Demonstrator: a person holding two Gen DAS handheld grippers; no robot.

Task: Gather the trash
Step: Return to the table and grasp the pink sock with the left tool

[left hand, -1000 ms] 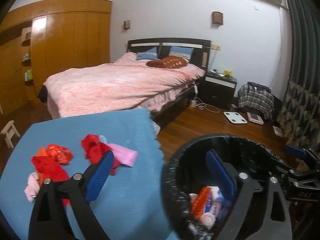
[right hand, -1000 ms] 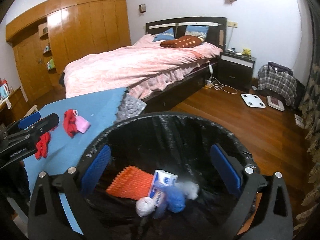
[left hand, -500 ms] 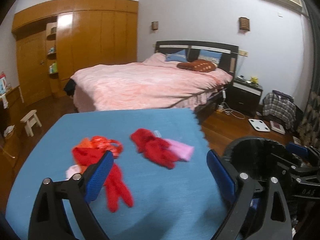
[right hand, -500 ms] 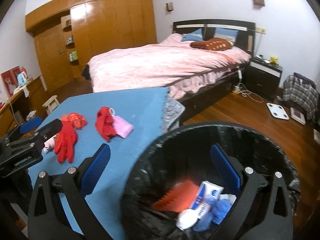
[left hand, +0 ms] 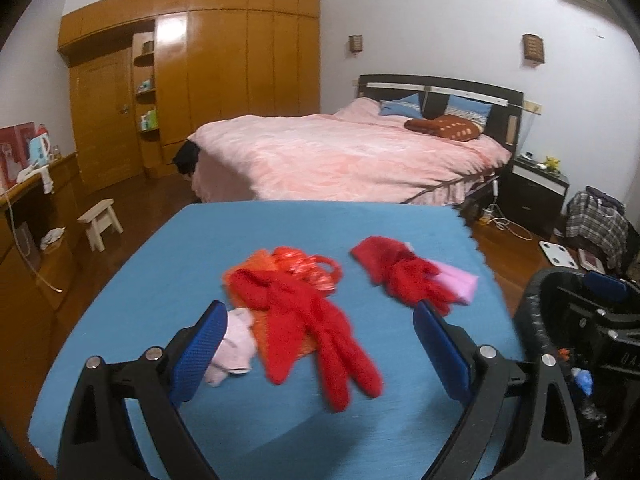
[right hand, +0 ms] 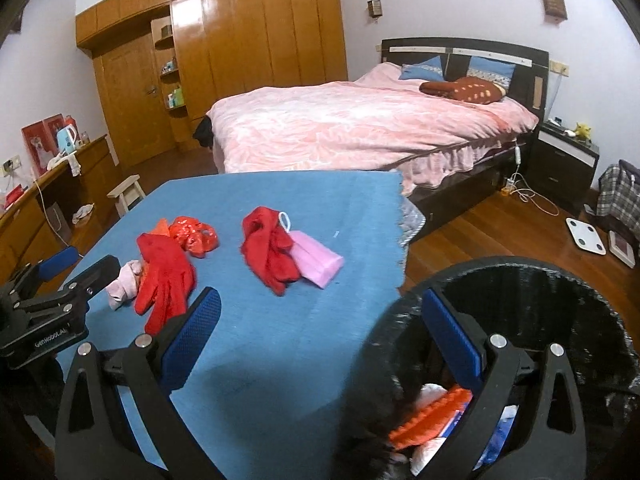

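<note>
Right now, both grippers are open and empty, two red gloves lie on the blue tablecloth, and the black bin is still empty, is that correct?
Not quite: the black bin already holds trash, including an orange ridged piece, as the right wrist view shows. The left gripper and right gripper are open and empty, and two red gloves lie on the blue tablecloth.

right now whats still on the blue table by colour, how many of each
red: 3 (left glove, right glove, crinkled red bag)
pink: 2 (pink mask, pale pink wad)
orange: 1 (orange piece under the left glove)
total: 6
</note>
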